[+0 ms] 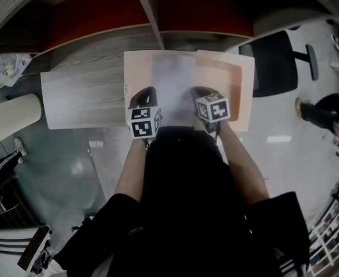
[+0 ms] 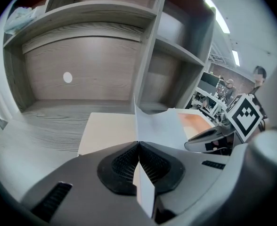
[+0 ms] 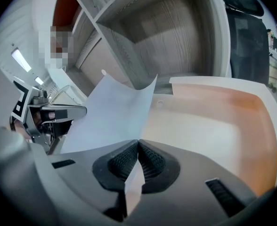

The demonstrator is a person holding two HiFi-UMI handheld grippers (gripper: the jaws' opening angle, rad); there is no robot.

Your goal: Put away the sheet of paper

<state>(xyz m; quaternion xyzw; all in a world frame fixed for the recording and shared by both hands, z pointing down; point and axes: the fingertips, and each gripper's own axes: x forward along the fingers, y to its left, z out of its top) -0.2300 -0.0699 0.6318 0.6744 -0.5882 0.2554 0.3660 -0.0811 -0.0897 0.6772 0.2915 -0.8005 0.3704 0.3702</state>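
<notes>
1. White, thin sheet of paper (image 1: 173, 88) is held over the middle of a peach-coloured open card folder (image 1: 238, 91), which lies flat at the front edge of the grey wood-grain worktop (image 1: 100, 62), towards its right end.
2. The left gripper (image 1: 148, 92) is clenched on the sheet's near left corner. In the left gripper view its ribbed black pads (image 2: 124, 161) meet on the paper (image 2: 159, 126), and a strip of the sheet sticks out behind them.
3. The right gripper (image 1: 199, 91) is clenched on the near right corner in the same way. In the right gripper view the jaws are pressed together on the paper (image 3: 115, 112), with the corner showing behind the pads (image 3: 150, 161).
4. Both grippers point steeply down and sit side by side at the folder's front edge, with the sheet spanning the gap between them.
5. The sheet's far edge reaches towards the back of the worktop, below the upright grey divider (image 1: 149, 10) of the shelving, and it curls upward there.
6. From the right gripper view the folder's inner face (image 3: 214, 121) lies bare to the right of the sheet.
7. A pale rectangular sheet (image 1: 83, 100) lies flat on the worktop just left of the folder, at the front edge.
8. A crumpled plastic bag (image 1: 8, 68) sits past the worktop's left end.
9. A black office chair (image 1: 276, 62) stands on the floor beyond the right end.
</notes>
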